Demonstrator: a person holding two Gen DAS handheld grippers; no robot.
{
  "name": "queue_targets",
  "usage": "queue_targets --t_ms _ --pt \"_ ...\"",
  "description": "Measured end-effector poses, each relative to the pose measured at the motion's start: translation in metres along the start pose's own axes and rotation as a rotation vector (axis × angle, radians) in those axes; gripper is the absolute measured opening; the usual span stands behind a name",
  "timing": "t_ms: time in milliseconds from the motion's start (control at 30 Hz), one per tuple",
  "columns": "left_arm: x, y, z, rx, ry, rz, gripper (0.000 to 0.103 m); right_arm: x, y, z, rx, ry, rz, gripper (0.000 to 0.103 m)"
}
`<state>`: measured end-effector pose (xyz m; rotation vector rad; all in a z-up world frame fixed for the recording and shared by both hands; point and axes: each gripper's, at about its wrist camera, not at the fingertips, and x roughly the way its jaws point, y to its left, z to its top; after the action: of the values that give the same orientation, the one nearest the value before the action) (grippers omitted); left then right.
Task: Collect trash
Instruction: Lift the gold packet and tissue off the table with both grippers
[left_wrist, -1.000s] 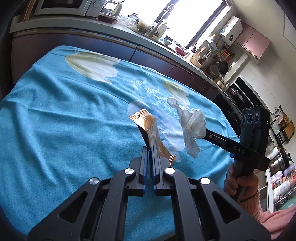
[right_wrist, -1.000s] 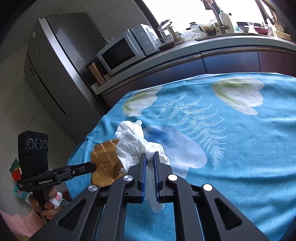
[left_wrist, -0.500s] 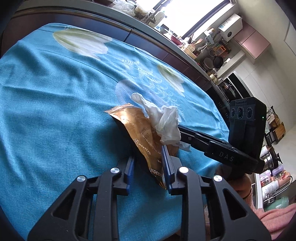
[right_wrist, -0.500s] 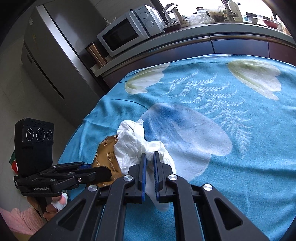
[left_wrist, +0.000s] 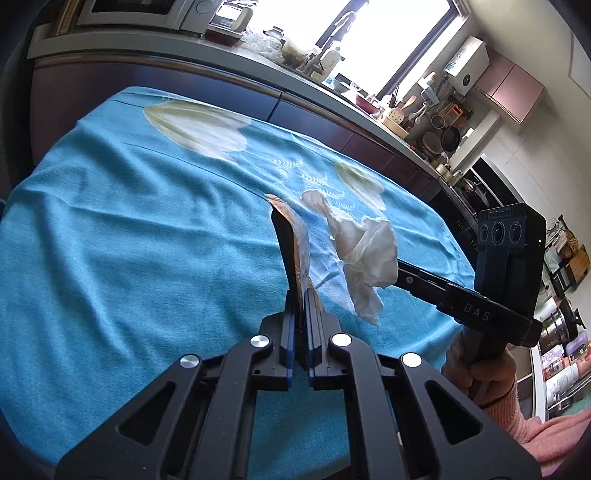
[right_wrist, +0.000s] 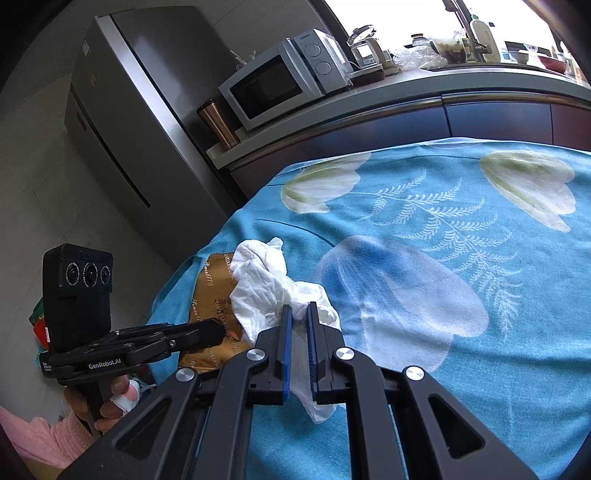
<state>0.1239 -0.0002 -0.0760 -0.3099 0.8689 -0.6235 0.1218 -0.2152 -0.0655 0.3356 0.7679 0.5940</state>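
Observation:
My left gripper (left_wrist: 299, 295) is shut on a gold-brown foil wrapper (left_wrist: 295, 240), held edge-on above the blue tablecloth (left_wrist: 129, 240). My right gripper (right_wrist: 299, 314) is shut on a crumpled white tissue (right_wrist: 269, 284), lifted over the cloth. In the left wrist view the tissue (left_wrist: 365, 254) hangs from the right gripper (left_wrist: 397, 271), just right of the wrapper. In the right wrist view the wrapper (right_wrist: 210, 295) sits behind the tissue, held by the left gripper (right_wrist: 221, 330).
The table wears a blue cloth with white tulips (right_wrist: 424, 258). Behind it runs a dark counter (right_wrist: 406, 122) with a microwave (right_wrist: 273, 81) and a fridge (right_wrist: 129, 122). A cluttered sink counter (left_wrist: 388, 118) is at the back.
Half a second ago the left jaws stood apart around the wrapper; now they are shut on it and it stands edge-on. The right gripper still holds the tissue beside it.

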Motion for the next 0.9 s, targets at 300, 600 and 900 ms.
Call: queue_targets --t_ms 300,600,900 --pt "-0.037 0.014 0.001 0.011 -0.059 0.052 0.005 0.005 0.021 0.008 -0.019 -0.021 0.043 0.007" --pt "-0.064 0.028 0.001 -0.003 -0.096 0.094 0.005 0.013 0.041 0.012 -0.038 -0.025 0.08 0.007" --pt "-0.085 0.041 0.0 -0.018 -0.12 0.124 0.005 0.025 0.057 0.018 -0.059 -0.017 0.116 0.007"
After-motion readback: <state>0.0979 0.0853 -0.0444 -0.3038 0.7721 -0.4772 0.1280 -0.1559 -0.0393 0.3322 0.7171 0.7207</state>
